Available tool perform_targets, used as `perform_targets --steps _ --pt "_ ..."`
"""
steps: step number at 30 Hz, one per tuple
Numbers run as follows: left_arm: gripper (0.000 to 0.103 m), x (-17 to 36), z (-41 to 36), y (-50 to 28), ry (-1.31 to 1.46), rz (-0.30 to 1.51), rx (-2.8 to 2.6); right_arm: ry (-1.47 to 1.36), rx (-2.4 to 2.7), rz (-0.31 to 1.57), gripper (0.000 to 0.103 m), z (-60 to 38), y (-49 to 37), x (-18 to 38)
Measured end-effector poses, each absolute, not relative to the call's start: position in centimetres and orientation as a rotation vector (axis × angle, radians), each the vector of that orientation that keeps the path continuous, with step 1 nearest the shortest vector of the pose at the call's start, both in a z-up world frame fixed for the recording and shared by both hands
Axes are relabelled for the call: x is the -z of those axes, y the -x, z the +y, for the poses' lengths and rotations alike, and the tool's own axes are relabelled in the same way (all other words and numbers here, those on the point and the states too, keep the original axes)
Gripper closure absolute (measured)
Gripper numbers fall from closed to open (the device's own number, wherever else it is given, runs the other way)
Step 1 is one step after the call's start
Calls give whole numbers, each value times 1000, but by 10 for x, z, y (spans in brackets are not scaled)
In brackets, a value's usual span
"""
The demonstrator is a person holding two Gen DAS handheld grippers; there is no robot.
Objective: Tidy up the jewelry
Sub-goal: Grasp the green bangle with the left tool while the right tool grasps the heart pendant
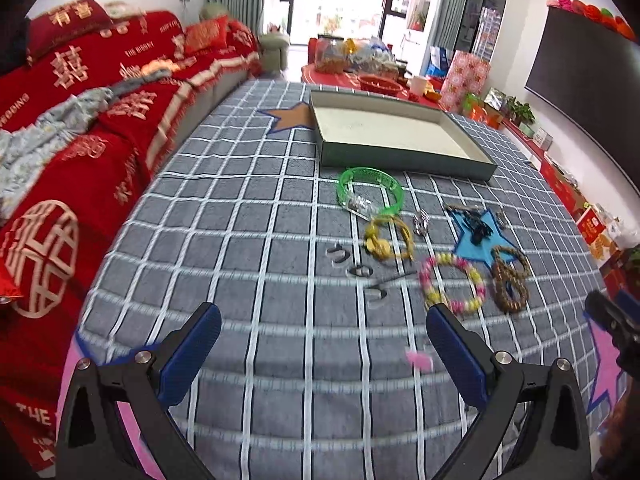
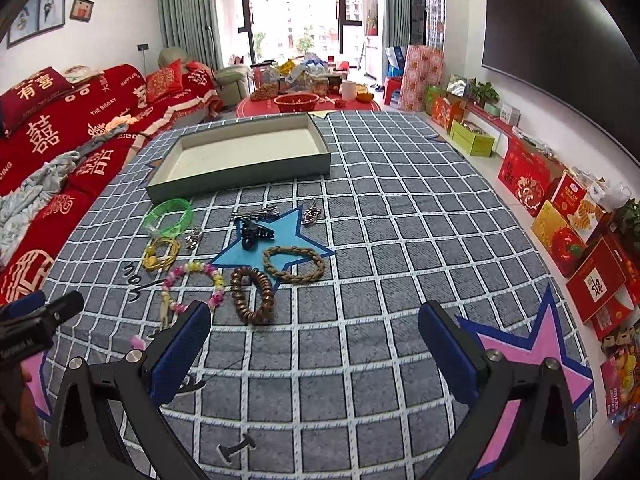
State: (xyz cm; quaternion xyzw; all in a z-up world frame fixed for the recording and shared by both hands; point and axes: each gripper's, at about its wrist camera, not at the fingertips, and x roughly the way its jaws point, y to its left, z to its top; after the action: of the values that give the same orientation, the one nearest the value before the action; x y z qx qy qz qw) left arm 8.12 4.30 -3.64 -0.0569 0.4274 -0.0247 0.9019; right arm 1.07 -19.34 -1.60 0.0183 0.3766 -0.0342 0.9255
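— What do the hands hold?
— Nothing. The left gripper (image 1: 322, 344) and right gripper (image 2: 314, 340) are both spread wide above the desk (image 2: 400, 200).
— And the jewelry?
— The bracelets (image 2: 294, 264) lie beyond them, just before the empty tray (image 2: 240, 172).

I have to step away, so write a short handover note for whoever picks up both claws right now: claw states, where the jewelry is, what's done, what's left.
Left claw: open, empty, above the checked cloth.
Right claw: open, empty, nearer the pink star.
Box: at the far side of the cloth, looks empty.
Jewelry, all loose on the cloth in front of the box: green bangle, yellow bracelet, pink and yellow bead bracelet, dark coil bracelet, braided tan bracelet, black hair claw clip on the blue star, a few small metal pieces.
Done: nothing is in the box yet.
Left: probably move every piece into the box.
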Motion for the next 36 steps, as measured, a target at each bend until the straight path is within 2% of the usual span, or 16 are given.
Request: perform_targets --steps 10,20,22,24,26,28,29,30,31,32,33,36 --pt "0 46 44 -172 145 974 57 -88 56 915 1 -220 -102 29" --pt "3 68 29 -228 106 1054 80 -125 55 1059 26 -234 -178 57" --pt "12 71 25 -235 89 1065 91 -97 68 1055 28 -232 -185 59" --pt "12 73 22 -240 80 1071 98 -66 72 1055 30 -227 -194 57" --pt "19 72 16 -242 47 1061 104 -32 75 1050 36 -221 -198 56" --pt "37 71 8 -243 -11 1049 109 -27 64 1043 46 -219 -203 54" --pt "42 71 6 -244 -32 1044 111 -24 62 1042 58 -217 -204 53" --pt "57 70 3 -244 -52 1036 118 -21 57 1039 66 -215 -206 51" --pt "70 69 0 -244 -55 1033 140 -19 53 1040 80 -213 -206 50" --pt "76 69 0 -245 -59 1031 148 -16 55 1042 84 -212 -208 50" --pt "82 68 -1 -244 -66 1027 156 -15 57 1042 84 -211 -208 49" --pt "82 65 2 -240 -25 1022 187 -42 44 1043 84 -212 -208 49"
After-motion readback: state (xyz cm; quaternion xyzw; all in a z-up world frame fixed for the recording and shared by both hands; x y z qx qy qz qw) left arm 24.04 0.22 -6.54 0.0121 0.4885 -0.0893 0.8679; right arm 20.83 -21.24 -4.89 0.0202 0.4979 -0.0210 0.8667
